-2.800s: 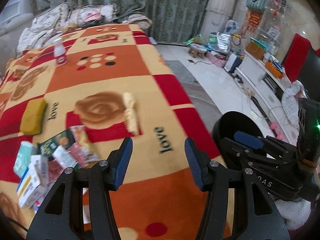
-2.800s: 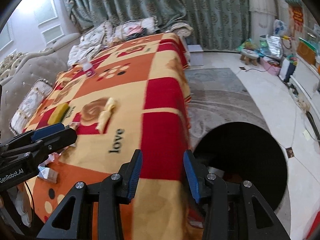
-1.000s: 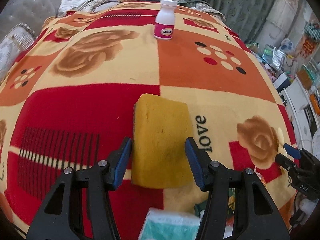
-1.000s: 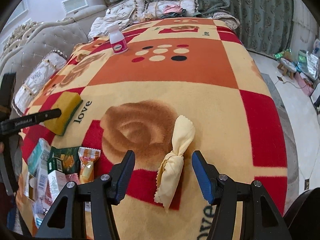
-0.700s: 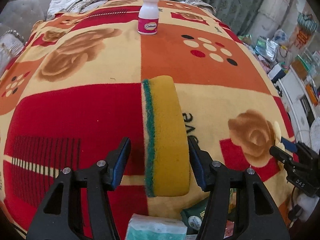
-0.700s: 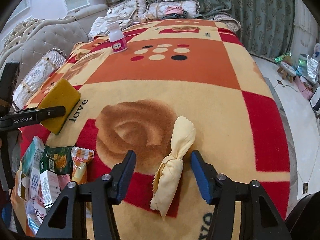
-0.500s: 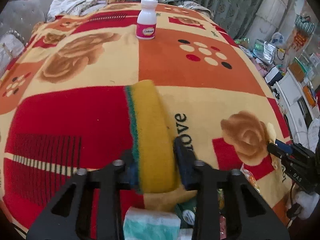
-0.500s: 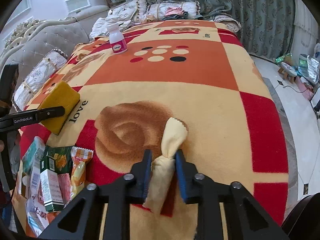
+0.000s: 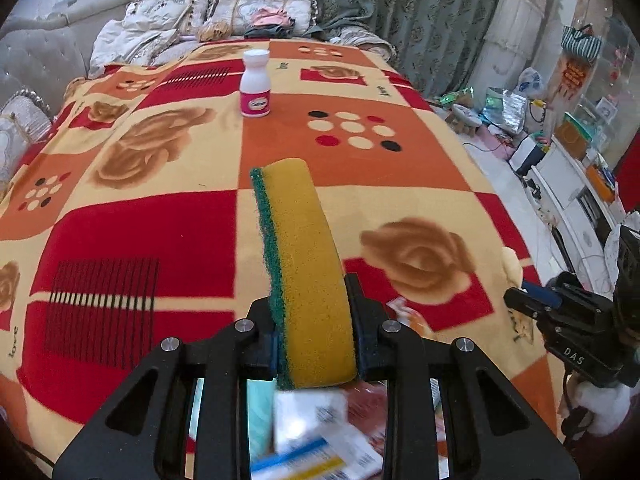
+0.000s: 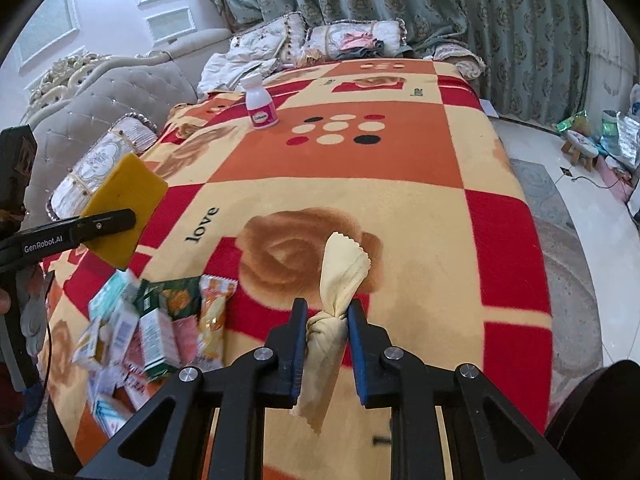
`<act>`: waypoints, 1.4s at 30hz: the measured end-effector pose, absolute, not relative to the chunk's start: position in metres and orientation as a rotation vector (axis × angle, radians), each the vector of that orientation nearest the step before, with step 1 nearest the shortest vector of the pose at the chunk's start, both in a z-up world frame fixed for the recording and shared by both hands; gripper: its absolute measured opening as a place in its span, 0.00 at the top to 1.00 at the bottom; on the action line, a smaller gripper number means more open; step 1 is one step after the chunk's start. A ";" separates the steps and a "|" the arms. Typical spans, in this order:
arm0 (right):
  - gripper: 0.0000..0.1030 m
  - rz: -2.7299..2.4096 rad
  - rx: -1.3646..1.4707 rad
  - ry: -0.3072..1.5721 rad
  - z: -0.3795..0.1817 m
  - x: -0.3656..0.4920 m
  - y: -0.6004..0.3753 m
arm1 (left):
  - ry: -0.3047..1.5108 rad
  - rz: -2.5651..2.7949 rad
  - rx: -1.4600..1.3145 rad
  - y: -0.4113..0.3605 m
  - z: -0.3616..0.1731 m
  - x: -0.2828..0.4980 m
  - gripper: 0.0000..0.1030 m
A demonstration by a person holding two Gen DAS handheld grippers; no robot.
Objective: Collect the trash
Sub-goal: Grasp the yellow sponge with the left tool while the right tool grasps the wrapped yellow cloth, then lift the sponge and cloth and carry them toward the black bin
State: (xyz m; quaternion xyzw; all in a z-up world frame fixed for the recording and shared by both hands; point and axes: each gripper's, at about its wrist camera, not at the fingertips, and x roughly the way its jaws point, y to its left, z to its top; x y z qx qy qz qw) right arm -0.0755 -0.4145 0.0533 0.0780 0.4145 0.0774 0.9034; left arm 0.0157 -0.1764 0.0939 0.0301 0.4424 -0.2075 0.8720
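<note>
My left gripper [image 9: 312, 312] is shut on a yellow sponge [image 9: 304, 256] with a green scouring side, held on edge above the patterned blanket [image 9: 168, 232]. In the right wrist view the same sponge [image 10: 124, 208] hangs at the left, clamped by the left gripper's finger [image 10: 100, 222]. My right gripper [image 10: 327, 320] is shut on a knotted pale yellow cloth [image 10: 338, 280], lifted off the blanket, its tail dangling below the jaws. The right gripper [image 9: 532, 300] shows at the right edge of the left wrist view.
A white bottle with a pink label [image 9: 256, 84] stands far back on the blanket. A heap of snack wrappers and small boxes [image 10: 148, 328] lies near the front left. Pillows [image 10: 316, 40] line the far end. A black bin's rim [image 10: 600, 416] shows low at the right.
Both grippers closed: the left on the sponge, which tipped onto its edge, the right on the yellow cloth. Both then rose off the blanket with their loads.
</note>
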 end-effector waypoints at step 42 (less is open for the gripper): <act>0.82 0.052 0.211 0.822 0.071 -0.194 -0.477 | 0.845 -0.562 0.217 -0.300 0.100 -0.119 0.76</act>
